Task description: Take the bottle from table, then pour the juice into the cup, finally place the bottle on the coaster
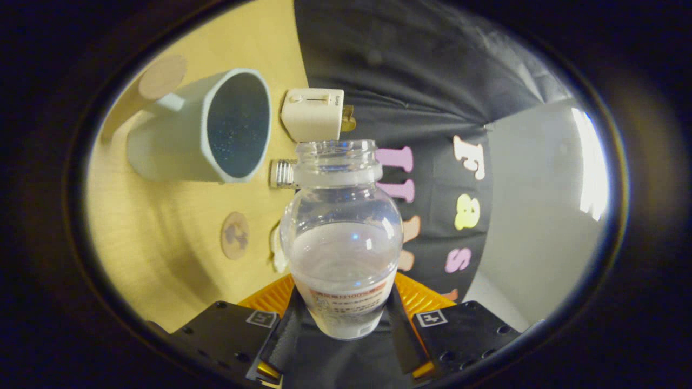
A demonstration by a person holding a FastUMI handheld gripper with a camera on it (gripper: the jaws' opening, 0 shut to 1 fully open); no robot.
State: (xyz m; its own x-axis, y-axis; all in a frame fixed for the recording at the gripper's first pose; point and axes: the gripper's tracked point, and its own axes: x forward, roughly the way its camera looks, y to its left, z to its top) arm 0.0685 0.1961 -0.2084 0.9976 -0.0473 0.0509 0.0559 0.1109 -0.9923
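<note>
One open clear bottle (341,237) holding pale juice sits between the two fingers of the one gripper (343,319), which press on its labelled lower part from both sides. One white cup (203,127) with a dark inside stands on the wooden table (162,270). Two round coasters lie there: one plain (162,76) beyond the cup, one printed (235,235) nearer the fingers. One ridged silver bottle cap (281,174) and one small cream toaster (313,114) complete the count.
</note>
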